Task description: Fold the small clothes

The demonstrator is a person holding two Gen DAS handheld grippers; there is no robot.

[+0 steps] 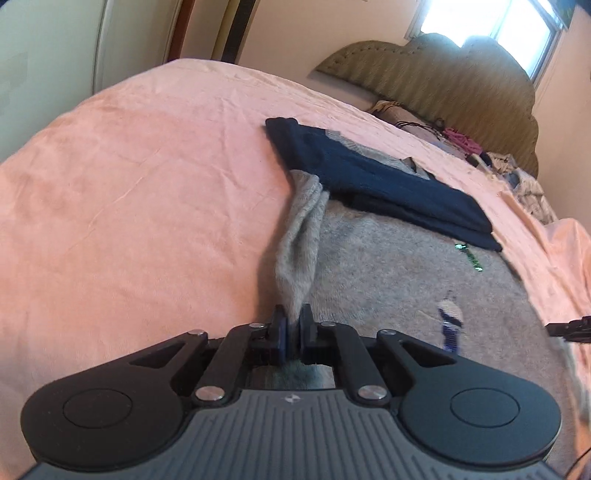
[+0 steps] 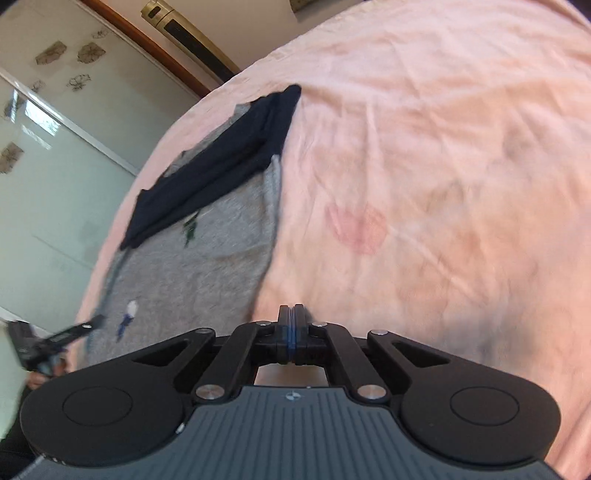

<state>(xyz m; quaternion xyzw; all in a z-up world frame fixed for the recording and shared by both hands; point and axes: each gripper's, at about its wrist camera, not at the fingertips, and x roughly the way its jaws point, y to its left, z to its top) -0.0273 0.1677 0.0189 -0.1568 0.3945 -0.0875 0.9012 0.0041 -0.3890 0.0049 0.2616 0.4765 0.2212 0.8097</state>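
The left gripper point(image 1: 291, 317) was clenched on a bunched edge of the grey shirt point(image 1: 388, 266), the cloth pinched between its blue pads and rising from them in a soft ridge toward twelve o'clock. The right gripper point(image 2: 291, 317) had its jaws pressed flat together at the shirt's other bottom corner; a sliver of grey showed at the tips, but I could not tell whether any cloth was truly caught between them.

In the left view the right gripper's tip point(image 1: 569, 328) poked in at three o'clock, at the shirt's far side edge. In the right view the left gripper point(image 2: 55, 338) came in at nine o'clock, touching the hem.

The shirt lay spread on the pink bedcover point(image 1: 129, 203), its body running away from both grippers. A small blue-and-white print point(image 1: 450, 325) sat near the hem, and a green print point(image 1: 469, 254) farther up. Beyond that, the navy sleeves point(image 1: 388, 184) lay folded across the chest in a dark band, from about eleven to three o'clock in the left view.

Past the shirt, at one o'clock, a heap of clothes point(image 1: 461, 144) rested against the padded headboard point(image 1: 443, 81), with a bright window point(image 1: 491, 22) above it. In the right view, at ten o'clock, stood a glass wardrobe door point(image 2: 48, 147) with flower decals.
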